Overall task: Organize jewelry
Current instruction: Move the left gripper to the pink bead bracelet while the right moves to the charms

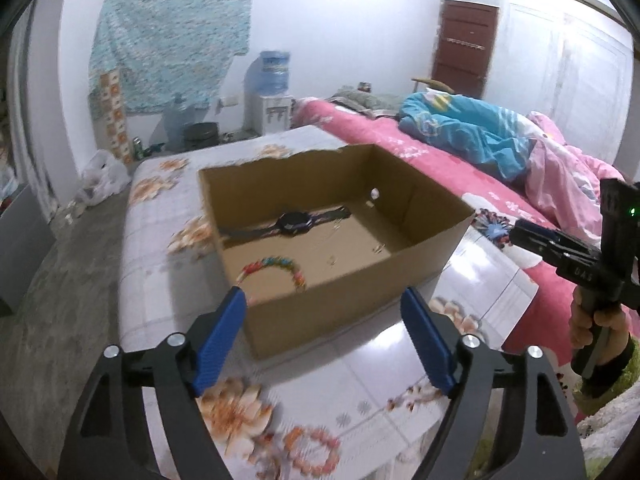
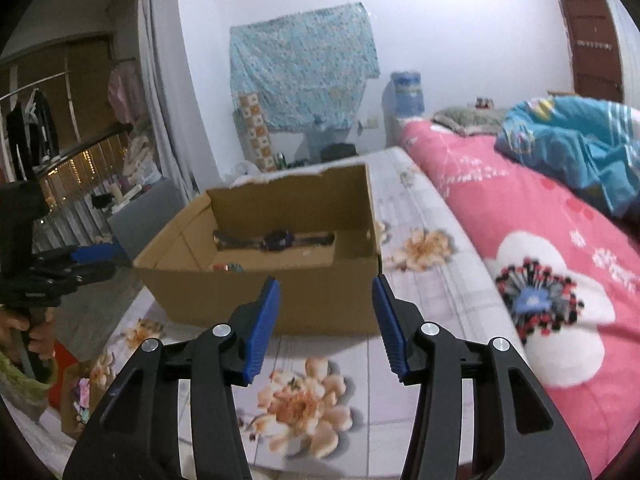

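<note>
Floral tabletop [image 1: 360, 368] bears a cardboard box [image 1: 352, 292]; both tongs spread, empty, no legible writing.

A turquoise patterned cloth [image 1: 168, 44] hangs on the white wall, upper left of the left view. Right of it a water dispenser [image 1: 271, 92] carries a blue bottle. A brown door [image 1: 466, 46] stands upper right, above a crumpled blue blanket [image 1: 460, 132] on the pink bedspread [image 2: 520, 216]
</note>
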Demonstrator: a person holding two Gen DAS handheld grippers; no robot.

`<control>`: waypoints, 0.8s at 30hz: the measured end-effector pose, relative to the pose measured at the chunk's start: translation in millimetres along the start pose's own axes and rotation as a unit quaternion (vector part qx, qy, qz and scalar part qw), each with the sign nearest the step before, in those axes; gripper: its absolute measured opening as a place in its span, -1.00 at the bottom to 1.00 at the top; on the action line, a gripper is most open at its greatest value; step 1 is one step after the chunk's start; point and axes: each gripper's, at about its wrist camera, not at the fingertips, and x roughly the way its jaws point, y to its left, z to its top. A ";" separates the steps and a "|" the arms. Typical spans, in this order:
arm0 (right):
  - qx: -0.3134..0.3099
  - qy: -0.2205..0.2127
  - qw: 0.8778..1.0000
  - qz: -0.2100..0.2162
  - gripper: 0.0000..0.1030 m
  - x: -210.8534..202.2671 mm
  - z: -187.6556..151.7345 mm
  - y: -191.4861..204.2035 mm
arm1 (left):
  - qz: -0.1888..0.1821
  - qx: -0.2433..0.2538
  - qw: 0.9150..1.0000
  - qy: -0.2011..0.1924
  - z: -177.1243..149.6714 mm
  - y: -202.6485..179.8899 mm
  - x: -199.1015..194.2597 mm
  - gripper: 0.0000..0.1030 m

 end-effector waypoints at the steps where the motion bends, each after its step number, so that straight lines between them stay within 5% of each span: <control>1: 0.003 0.008 1.000 0.000 -0.10 2.0 -3.4 -0.1 | 0.004 -0.006 1.000 0.005 -5.5 4.0 -3.4 0.55; 6: 0.027 0.053 0.998 -0.007 -0.10 15.9 -21.0 -3.0 | 0.014 -0.032 0.998 0.050 -33.6 15.9 -7.4 0.60; 14: 0.067 0.099 0.993 0.011 -0.10 28.8 -41.6 -6.1 | -0.082 -0.074 0.985 0.134 -92.4 -3.5 16.0 0.60; 24: 0.062 0.107 0.992 0.009 -0.10 29.1 -44.7 -2.9 | -0.083 -0.099 0.976 0.177 -107.0 -2.7 62.6 0.57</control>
